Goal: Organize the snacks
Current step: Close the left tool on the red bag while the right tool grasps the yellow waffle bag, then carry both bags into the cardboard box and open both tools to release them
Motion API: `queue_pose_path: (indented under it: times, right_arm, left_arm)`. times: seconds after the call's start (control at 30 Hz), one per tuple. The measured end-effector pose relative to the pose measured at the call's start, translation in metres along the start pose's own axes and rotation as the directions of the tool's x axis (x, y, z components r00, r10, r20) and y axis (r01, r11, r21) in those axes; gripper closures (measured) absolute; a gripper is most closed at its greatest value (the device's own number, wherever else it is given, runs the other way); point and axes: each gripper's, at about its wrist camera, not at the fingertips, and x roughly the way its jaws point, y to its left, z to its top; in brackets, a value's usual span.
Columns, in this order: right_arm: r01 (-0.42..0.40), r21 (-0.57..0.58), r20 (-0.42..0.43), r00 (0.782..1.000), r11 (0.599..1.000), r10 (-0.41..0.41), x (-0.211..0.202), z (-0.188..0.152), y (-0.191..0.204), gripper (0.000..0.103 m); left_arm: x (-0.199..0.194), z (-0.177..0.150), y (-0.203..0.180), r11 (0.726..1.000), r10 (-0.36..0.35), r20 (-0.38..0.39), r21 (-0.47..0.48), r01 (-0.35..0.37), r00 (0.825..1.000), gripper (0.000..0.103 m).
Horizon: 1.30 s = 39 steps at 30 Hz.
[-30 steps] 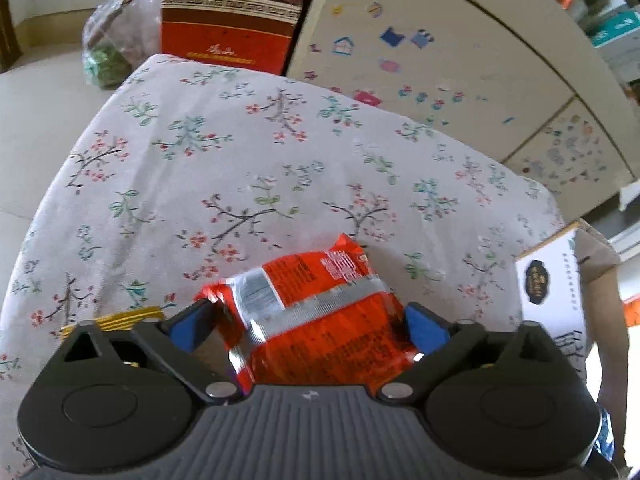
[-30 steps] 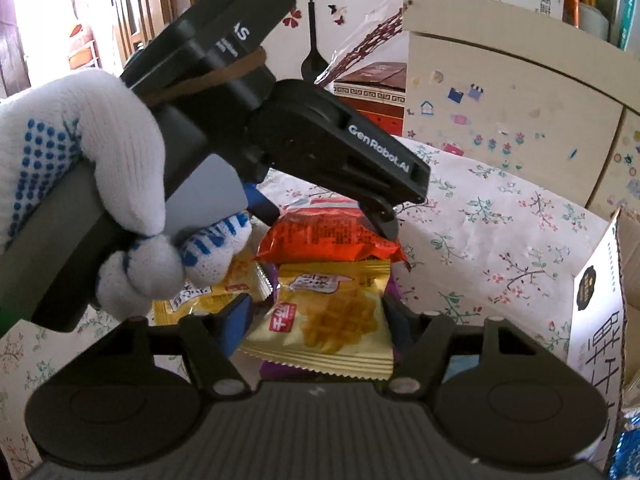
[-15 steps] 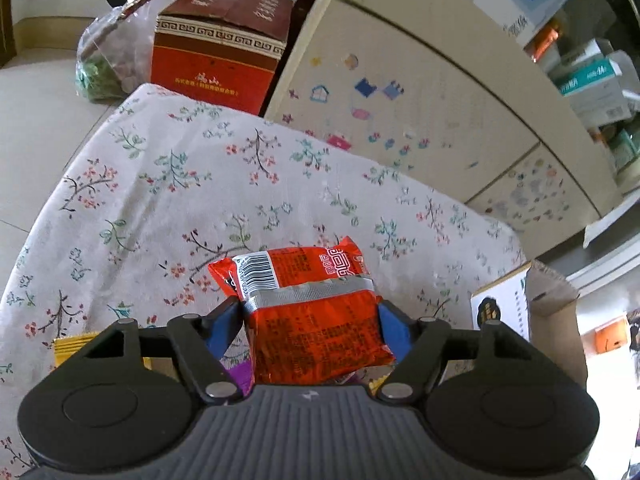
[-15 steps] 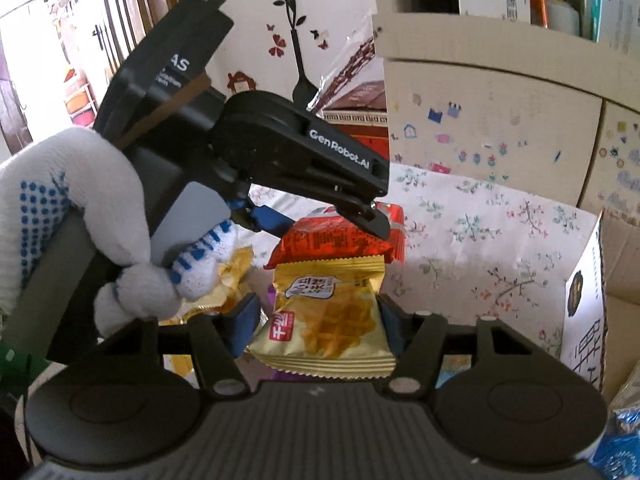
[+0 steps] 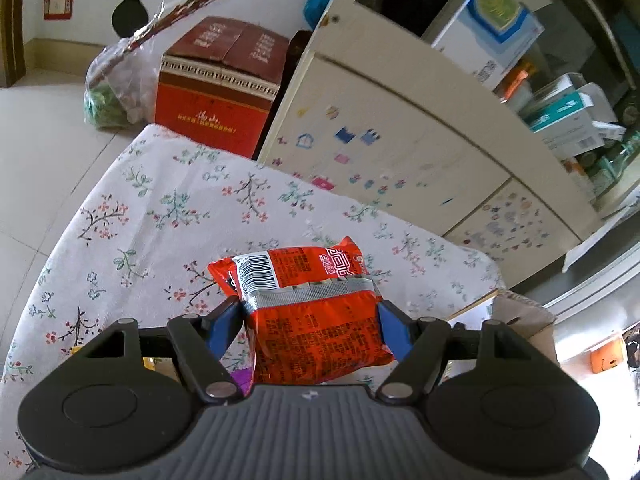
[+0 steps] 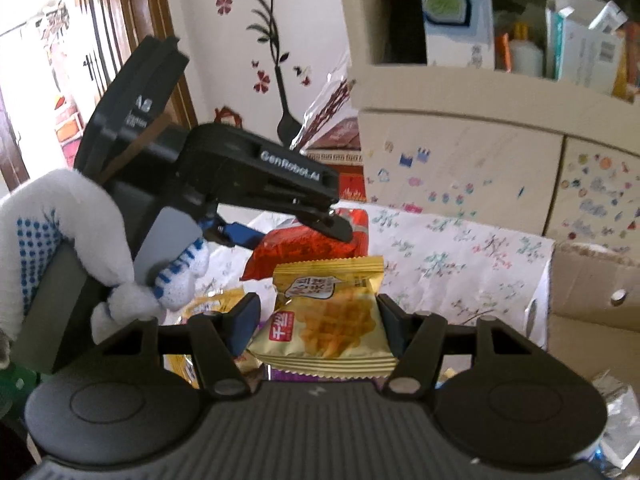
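Note:
My left gripper is shut on a red snack packet and holds it above the floral tablecloth. The same packet shows in the right wrist view, under the left gripper. My right gripper is shut on a yellow waffle snack packet and holds it up just right of the left gripper. More yellow packets lie on the table below, partly hidden.
An open cardboard box stands at the table's right edge and also shows in the left wrist view. A cream cabinet with stickers is behind the table. A red box and a plastic bag sit on the floor.
Both grippers have risen with their packets. More of the cabinet and shelves shows now. The table surface looks farther away.

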Motion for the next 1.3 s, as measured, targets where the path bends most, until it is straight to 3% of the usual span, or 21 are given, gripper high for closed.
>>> queue_pose_path:
  times: [0.33, 0.53, 0.77, 1.07, 1.3]
  right_arm:
    - [0.048, 0.026, 0.065, 0.997, 0.999, -0.049, -0.048, 0.012, -0.009, 0.039]
    - [0.124, 0.073, 0.054, 0.99, 0.99, -0.128, -0.076, 0.006, -0.022, 0.039]
    - [0.191, 0.17, 0.098, 0.973, 0.967, -0.209, -0.096, 0.014, -0.046, 0.039]
    - [0.257, 0.313, 0.199, 0.924, 0.914, -0.328, -0.138, 0.026, -0.084, 0.039]
    - [0.303, 0.433, 0.187, 0.891, 0.849, -0.413, -0.158, 0.023, -0.113, 0.039]
  left_arm:
    - [-0.02, -0.008, -0.024, 0.999, -0.023, 0.033, 0.04, 0.022, 0.999, 0.026]
    - [-0.03, -0.018, -0.035, 0.998, -0.036, 0.04, 0.05, 0.034, 0.999, 0.026]
    - [-0.04, -0.022, -0.052, 0.995, -0.051, 0.063, 0.089, 0.045, 0.997, 0.026]
    - [-0.035, -0.032, -0.086, 0.985, -0.1, 0.042, 0.145, 0.092, 0.994, 0.026]
    - [-0.029, -0.048, -0.12, 0.967, -0.159, 0.007, 0.205, 0.154, 0.987, 0.026]
